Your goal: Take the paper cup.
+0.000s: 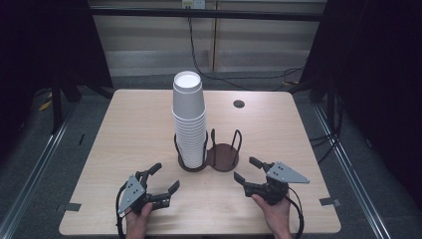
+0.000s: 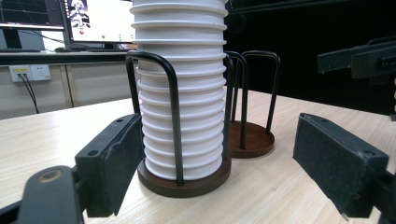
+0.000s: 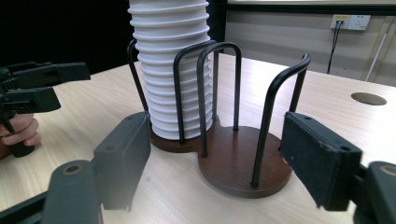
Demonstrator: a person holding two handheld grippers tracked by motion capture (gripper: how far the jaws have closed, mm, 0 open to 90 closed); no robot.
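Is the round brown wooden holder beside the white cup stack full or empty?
Empty: the right-hand brown wooden holder ring shows bare base between its black wire hoops; the white paper cup stack fills the other.

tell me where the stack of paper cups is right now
In the high view the stack of white cups stands near the table's middle, in the left ring of the two-ring cup holder, beyond both open hand-held grippers.

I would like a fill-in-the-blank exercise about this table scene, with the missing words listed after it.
1. The stack of white cups stands in the ____ ring of the brown holder, seen from the high view.
2. The other ring of the holder is ____.
3. The left tool and the right tool both have their jaws ____.
4. Both tools hold ____.

Missing words: left; empty; open; nothing
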